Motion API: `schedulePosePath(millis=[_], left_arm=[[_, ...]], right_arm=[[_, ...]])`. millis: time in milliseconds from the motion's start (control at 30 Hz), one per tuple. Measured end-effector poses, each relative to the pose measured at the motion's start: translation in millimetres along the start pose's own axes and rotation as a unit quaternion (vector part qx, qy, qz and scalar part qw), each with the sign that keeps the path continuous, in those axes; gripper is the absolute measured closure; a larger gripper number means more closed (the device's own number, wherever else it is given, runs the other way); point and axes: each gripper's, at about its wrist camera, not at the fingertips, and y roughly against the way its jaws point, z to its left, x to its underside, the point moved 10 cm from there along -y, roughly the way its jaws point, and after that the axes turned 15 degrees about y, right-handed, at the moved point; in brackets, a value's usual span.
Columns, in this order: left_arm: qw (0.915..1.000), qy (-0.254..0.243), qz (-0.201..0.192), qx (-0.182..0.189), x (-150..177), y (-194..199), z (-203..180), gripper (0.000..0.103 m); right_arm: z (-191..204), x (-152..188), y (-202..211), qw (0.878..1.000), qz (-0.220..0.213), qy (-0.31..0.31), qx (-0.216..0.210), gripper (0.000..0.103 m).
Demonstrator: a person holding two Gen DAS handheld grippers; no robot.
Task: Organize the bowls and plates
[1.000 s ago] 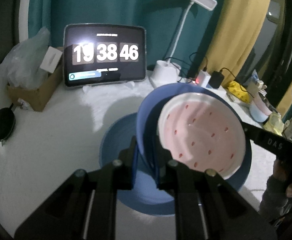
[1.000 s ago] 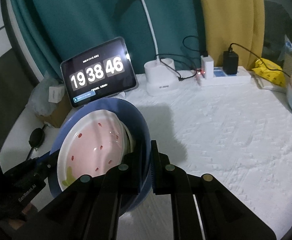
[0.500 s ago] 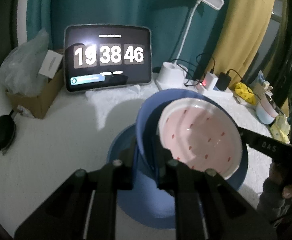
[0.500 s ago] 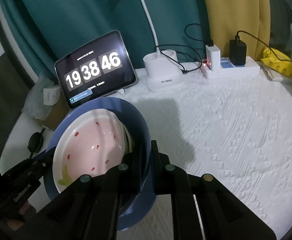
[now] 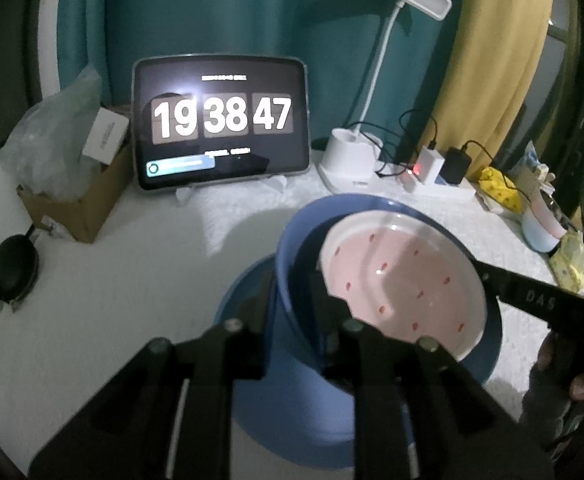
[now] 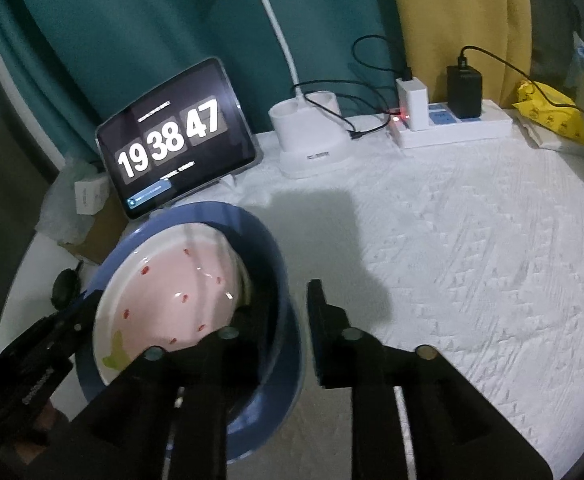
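A blue bowl (image 5: 292,264) holds a pink bowl with red specks (image 5: 404,280) inside it and stands over a blue plate (image 5: 244,292) on the white table. My left gripper (image 5: 292,332) is shut on the blue bowl's near rim. In the right wrist view the blue bowl (image 6: 280,280) and pink bowl (image 6: 172,280) sit at lower left. My right gripper (image 6: 280,312) is open, its jaws spread to either side of the blue bowl's rim.
A tablet clock (image 5: 220,120) stands at the back, with a cardboard box (image 5: 76,208) to its left. A lamp base (image 6: 312,140), a power strip (image 6: 452,124) and a yellow packet (image 6: 548,116) line the back edge. White textured cloth (image 6: 472,260) covers the table.
My right gripper has opened and let go of the blue bowl's rim. The left gripper still holds the bowl, which sits lower over the blue plate.
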Motion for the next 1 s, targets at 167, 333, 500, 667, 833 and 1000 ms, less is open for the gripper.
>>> schedulePosePath(millis=[167,333,500,667,833,1000], left_arm=[[1.0000,0.002,-0.004,-0.005,1.5,5.2,0.9,0.084],[0.9998,0.008,-0.015,-0.011,2.3,14.2,3.1,0.083],[0.9994,0.006,-0.027,-0.023,3.6,25.6,5.2,0.076],[0.9987,0.011,-0.045,-0.022,4.3,41.3,4.9,0.053],[0.9981,0.009,-0.058,-0.019,7.6,57.9,-1.0,0.050],[0.9983,0.003,-0.058,-0.007,18.2,69.9,-13.6,0.047]], right_arm=[[-5.2,2.1,7.1,1.000,-0.003,0.001,0.007,0.064],[-4.3,3.6,17.4,1.000,-0.009,0.005,0.010,0.063],[-2.4,7.1,28.9,1.000,-0.013,0.008,0.013,0.063],[0.2,11.2,43.3,1.000,-0.020,0.015,0.015,0.063],[2.5,15.9,58.1,0.999,-0.027,0.022,0.020,0.063],[2.4,23.7,72.6,0.999,-0.028,0.026,0.024,0.063]])
